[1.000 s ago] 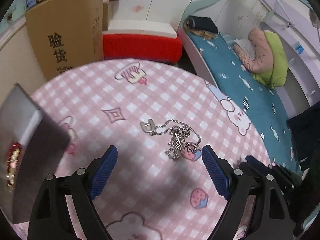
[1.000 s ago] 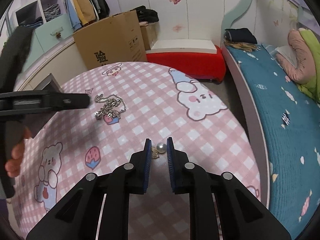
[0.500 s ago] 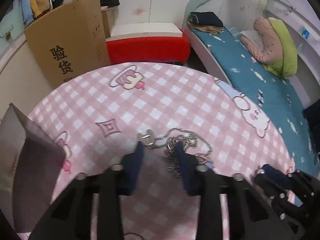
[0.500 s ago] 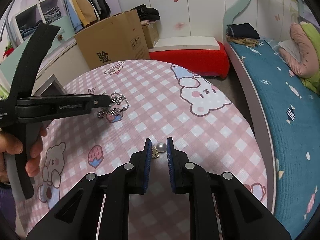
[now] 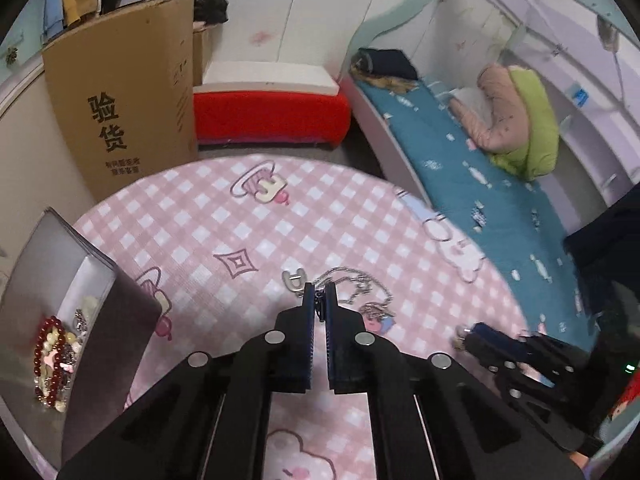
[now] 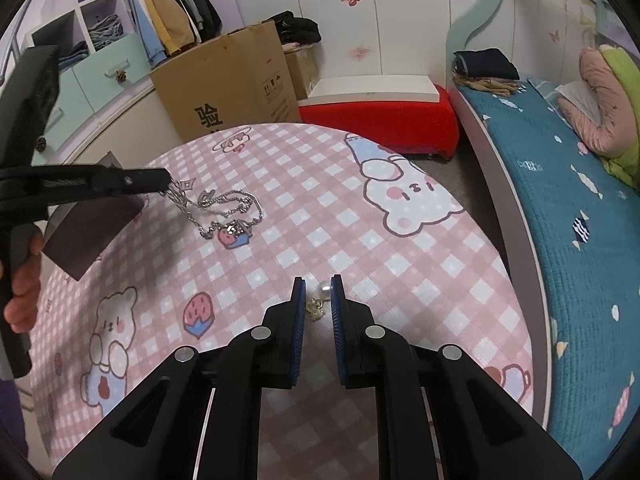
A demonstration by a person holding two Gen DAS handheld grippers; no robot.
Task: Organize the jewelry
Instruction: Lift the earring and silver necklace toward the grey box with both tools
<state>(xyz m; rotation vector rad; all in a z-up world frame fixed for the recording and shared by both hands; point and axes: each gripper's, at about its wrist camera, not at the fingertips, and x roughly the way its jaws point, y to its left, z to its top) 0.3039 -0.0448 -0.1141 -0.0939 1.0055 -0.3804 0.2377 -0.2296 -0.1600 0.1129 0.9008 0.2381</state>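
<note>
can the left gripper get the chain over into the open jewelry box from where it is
Probably yes: the left gripper is shut on the silver chain, and bare tablecloth lies between it and the open jewelry box.

text: 验货 | on: cardboard box [image 5: 132, 120] front | smaller print below: unreadable

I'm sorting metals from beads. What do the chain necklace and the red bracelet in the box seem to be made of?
The chain necklace, pinched in the left gripper, looks like polished silver-toned metal: its fine links glint brightly. The red bracelet in the open jewelry box looks like glossy round beads, perhaps glass or stone; the picture cannot settle which.
</note>
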